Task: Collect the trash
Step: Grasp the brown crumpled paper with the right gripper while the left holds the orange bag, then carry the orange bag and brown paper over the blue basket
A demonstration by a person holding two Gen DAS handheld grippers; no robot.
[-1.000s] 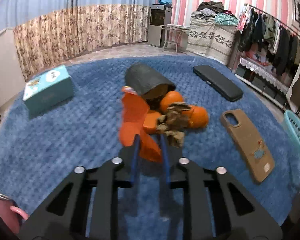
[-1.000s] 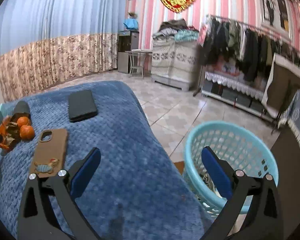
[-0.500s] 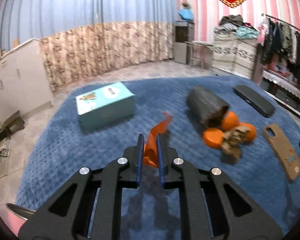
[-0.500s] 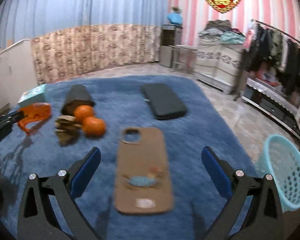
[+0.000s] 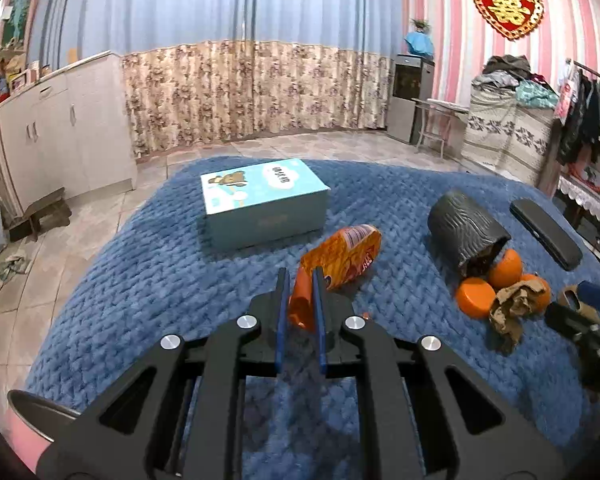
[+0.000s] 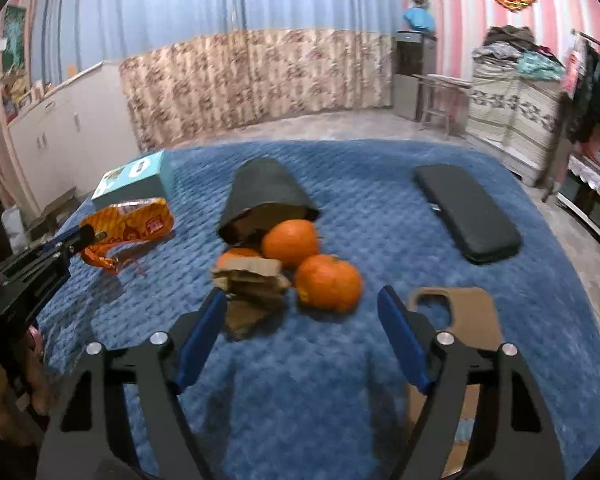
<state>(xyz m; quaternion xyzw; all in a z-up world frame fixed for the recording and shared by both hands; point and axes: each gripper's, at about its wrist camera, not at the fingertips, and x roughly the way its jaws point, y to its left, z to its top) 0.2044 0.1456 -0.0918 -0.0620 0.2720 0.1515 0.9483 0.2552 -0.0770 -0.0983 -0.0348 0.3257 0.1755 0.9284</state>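
My left gripper (image 5: 300,280) is shut on one end of an orange snack wrapper (image 5: 340,258), which hangs just above the blue blanket (image 5: 140,280). The right wrist view shows the same wrapper (image 6: 128,224) in that gripper (image 6: 80,240) at the left. A crumpled brown paper (image 6: 252,284) lies beside three oranges (image 6: 328,284) at the mouth of a tipped dark pot (image 6: 268,196). My right gripper (image 6: 302,300) hovers just before this pile, its jaws closing. The paper lies by the left fingertip (image 6: 216,304), and nothing is pressed between the pads.
A teal box (image 5: 260,200) lies at the back left of the blanket. A long black case (image 6: 468,212) sits at the right, and a brown phone case (image 6: 456,312) lies under my right finger. A hand (image 6: 32,392) holds the left gripper.
The left gripper carried the wrapper away from the oranges, toward the left. The right gripper swung from the teal basket over to the oranges and paper, and its jaws narrowed.
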